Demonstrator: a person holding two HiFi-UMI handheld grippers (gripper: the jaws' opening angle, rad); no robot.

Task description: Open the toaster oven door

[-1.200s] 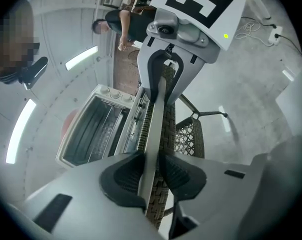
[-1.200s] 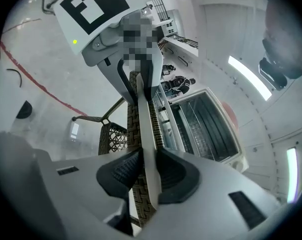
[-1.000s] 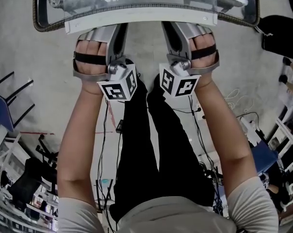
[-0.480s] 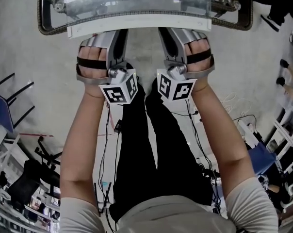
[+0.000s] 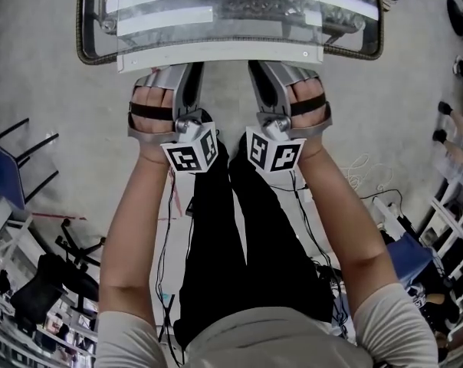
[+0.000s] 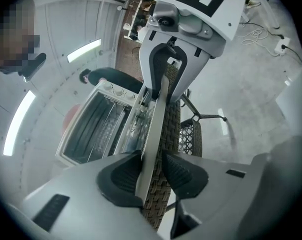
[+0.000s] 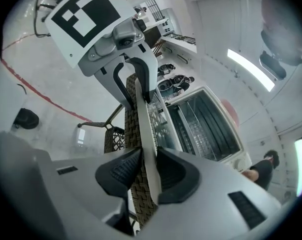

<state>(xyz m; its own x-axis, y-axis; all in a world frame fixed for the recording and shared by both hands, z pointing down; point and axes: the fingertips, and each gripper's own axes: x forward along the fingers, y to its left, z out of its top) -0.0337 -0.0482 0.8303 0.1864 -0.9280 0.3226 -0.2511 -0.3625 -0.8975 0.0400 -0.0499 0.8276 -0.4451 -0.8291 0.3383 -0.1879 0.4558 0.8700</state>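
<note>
Concrete floor (image 5: 47,90), brown wicker table with glass top (image 5: 84,52). White toaster oven (image 6: 91,129) on table, its white-edged glass door (image 5: 216,52) dropped flat toward person: opening looks done, only let-go left. Left gripper (image 6: 152,169) and right gripper (image 7: 143,171) straddle door edge, pads loose, nothing clamped. Left jaws just been opening; right widened, then eased in slightly. Gripper views show oven cavity and racks. Head view shows only door top, jaw tips tucked under it.

Grey concrete floor (image 5: 47,106) all round. At the far side stands a glass-topped table (image 5: 82,29) with a dark wicker rim, light strips (image 5: 162,20) mirrored in the glass. Cables (image 5: 323,271) tangle near right, beside white racks (image 5: 454,205). A blue seat (image 5: 1,171) and a red line (image 5: 59,218) lie left.
</note>
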